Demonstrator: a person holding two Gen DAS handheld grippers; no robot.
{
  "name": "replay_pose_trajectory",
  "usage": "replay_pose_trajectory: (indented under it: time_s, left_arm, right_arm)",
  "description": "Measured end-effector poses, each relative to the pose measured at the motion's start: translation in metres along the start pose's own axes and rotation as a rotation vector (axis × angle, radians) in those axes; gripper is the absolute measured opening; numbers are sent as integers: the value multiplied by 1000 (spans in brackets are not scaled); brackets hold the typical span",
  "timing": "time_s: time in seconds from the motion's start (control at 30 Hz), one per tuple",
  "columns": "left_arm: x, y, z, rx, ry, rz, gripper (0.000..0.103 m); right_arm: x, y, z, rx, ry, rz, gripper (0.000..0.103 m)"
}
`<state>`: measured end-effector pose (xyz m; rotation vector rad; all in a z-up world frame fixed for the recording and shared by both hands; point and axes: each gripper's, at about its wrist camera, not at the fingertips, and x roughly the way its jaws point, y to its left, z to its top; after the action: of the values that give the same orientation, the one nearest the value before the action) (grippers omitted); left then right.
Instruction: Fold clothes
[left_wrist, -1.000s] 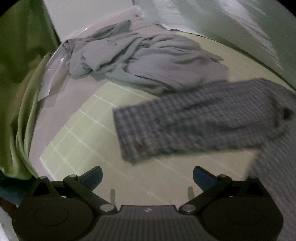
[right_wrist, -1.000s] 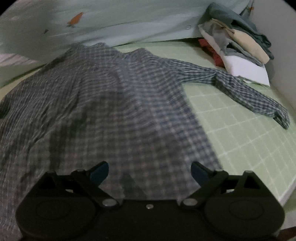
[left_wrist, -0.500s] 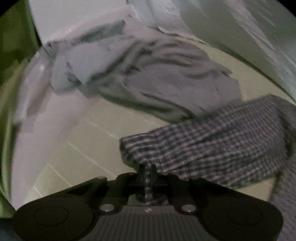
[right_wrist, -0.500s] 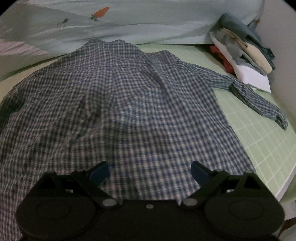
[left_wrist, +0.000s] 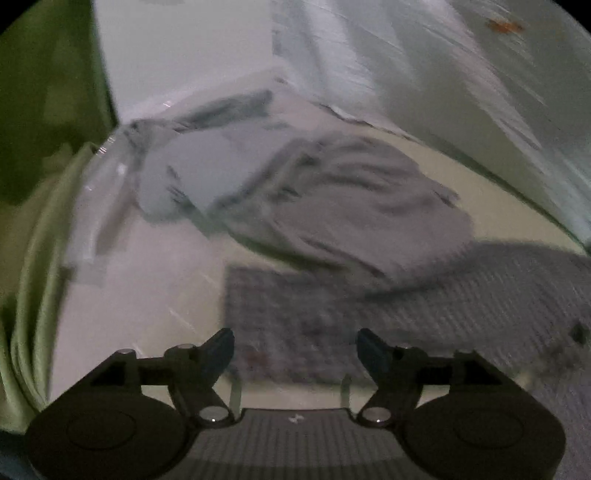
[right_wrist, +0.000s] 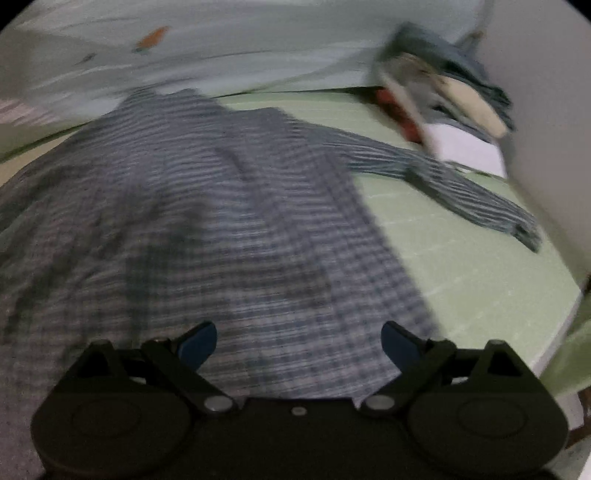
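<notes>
Released, checked shirt (right_wrist: 229, 229) lies collar-away (left claw (left_wrist: 295, 350) agape).

Both views smeared by motion blur.
Blue-grey checked cotton shirt (right_wrist: 236, 236) ran off the right-wrist frame's left edge, its check blurred to stripes; crumpled grey garment (left_wrist: 332, 206) and stacked folded clothes (right_wrist: 443, 92) lacked readable detail.

Dim lighting, both views blurred. Pale green mat (right_wrist: 461, 266) with a white grid as worktop. White wall (left_wrist: 184, 55) behind the far left corner. Green curtain (left_wrist: 40, 110) along the left edge. Pale bedsheet (right_wrist: 258, 55) along the far edge.
</notes>
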<state>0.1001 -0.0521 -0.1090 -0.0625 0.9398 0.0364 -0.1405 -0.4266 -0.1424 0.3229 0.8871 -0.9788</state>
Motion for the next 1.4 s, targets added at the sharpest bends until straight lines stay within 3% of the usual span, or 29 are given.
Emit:
replay_pose_trajectory:
  time_s: [0.17, 0.3, 0.4, 0.47, 0.5, 0.53, 0.63, 0.8, 0.87, 0.9, 0.93, 0.97, 1.13, 1.27, 1.4]
  left_arm:
    - [-16, -42, -40, 38, 64, -47, 76]
    - [-34, -69, -61, 69, 66, -60, 77]
    - [-46, -90, -75, 90, 68, -68, 77]
    - [-52, -100, -81, 82, 70, -64, 77]
    - [-55, -105, -84, 79, 70, -62, 77]
    - [-57, -109, -86, 83, 68, -64, 77]
    - [-63, -123, -93, 91, 69, -63, 77]
    - [-66, -141, -99, 89, 80, -56, 80]
    - [-66, -147, -99, 91, 83, -50, 83]
    - [-65, -149, -99, 92, 87, -49, 83]
    - [-64, -151, -99, 93, 90, -46, 83]
    - [-62, -152, -97, 92, 92, -40, 83]
    - [-50, -153, -88, 76, 101, -16, 85]
    - [-32, -152, -70, 46, 105, -10, 85]
    - [-12, -150, -49, 22, 119, 12, 85]
  right_arm:
    - [33, -49, 7, 13, 16, -54, 86]
    - [57, -81, 10, 38, 77, -18, 44]
    - [65, -97, 11, 58, 85, 47, 42]
    - [67, -100, 12, 48, 79, 98, 27]
    - [68, -99, 14, 26, 79, 111, 10]
    - [69, -98, 16, 4, 79, 124, 1]
    - [76, -99, 22, -61, 60, 115, 1]
    - [92, -117, 43, -46, 72, 48, 4]
    - [89, -115, 52, -86, 58, 36, 26]
    - [85, -111, 58, -109, 26, 29, 58]
    - [83, -107, 64, -123, -6, 33, 77]
    - [80, -100, 71, -135, -40, 50, 81]
    - [86, -50, 116, -168, -135, 169, 86]
    - [103, 3, 158, -185, -164, 268, 87]
    - [139, 58, 204, -214, -167, 331, 95]
